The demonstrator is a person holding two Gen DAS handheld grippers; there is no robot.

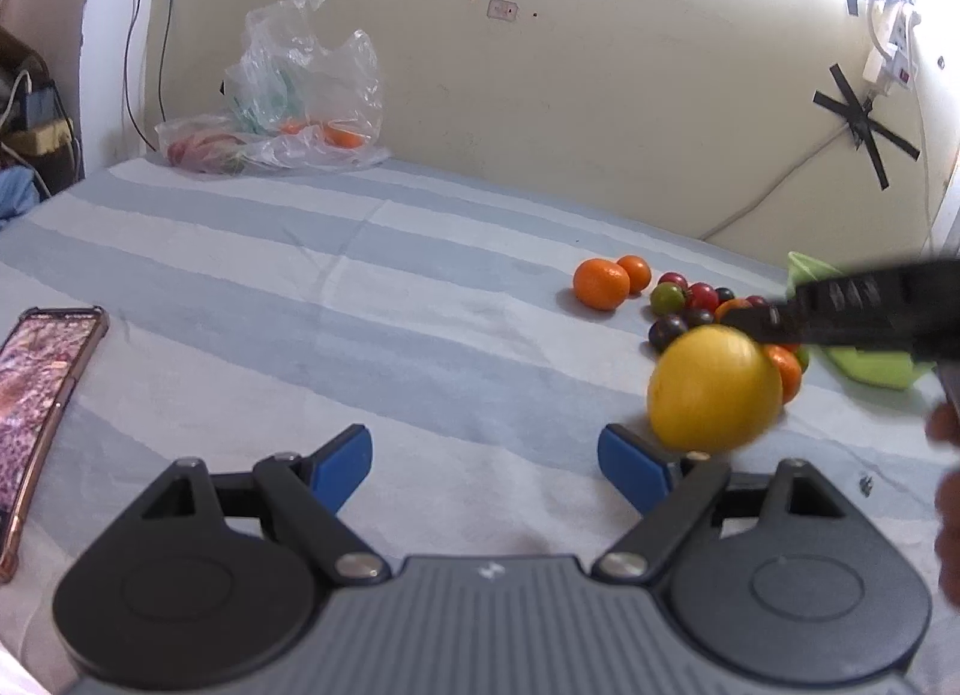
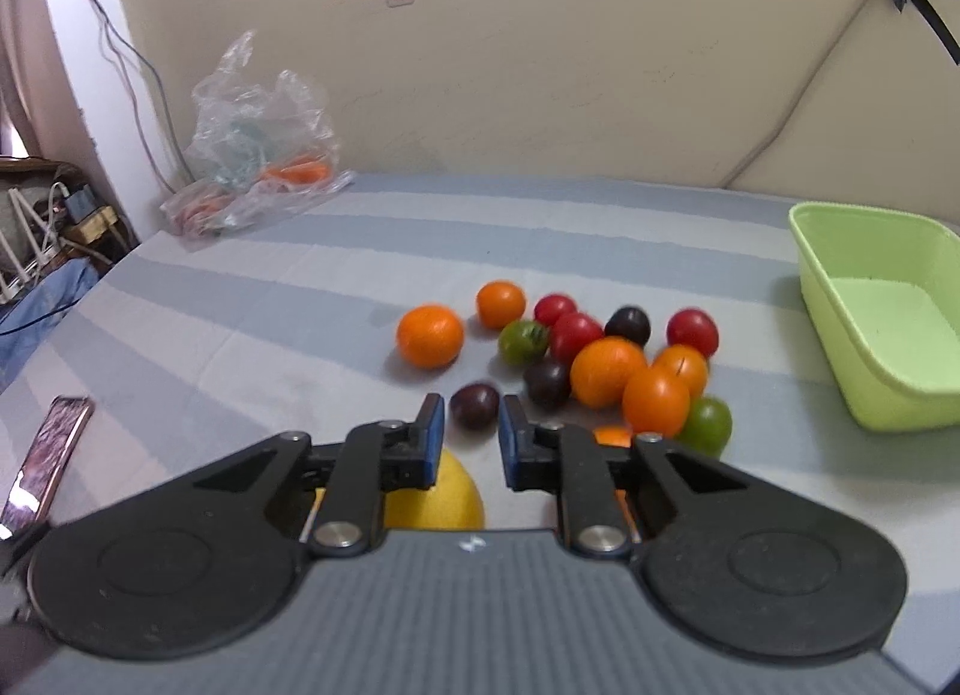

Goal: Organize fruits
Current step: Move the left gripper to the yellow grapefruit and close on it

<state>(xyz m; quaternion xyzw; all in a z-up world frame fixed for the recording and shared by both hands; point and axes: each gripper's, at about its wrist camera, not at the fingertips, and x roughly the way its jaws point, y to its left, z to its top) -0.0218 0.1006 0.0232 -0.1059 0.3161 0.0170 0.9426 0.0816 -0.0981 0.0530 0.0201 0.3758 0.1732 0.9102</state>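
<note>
Beside the fruit pile (image 2: 606, 359), no readable writing; phone (image 1: 36, 395) screen blurred.

Your right hand-held gripper (image 2: 471, 431) hides most of the yellow fruit (image 2: 447, 494); green tub (image 2: 864, 299) and phone (image 2: 45, 455) cut off at frame edges.

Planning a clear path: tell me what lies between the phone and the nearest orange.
Only bare striped cloth lies between phone and orange, as the left wrist view shows.
</note>
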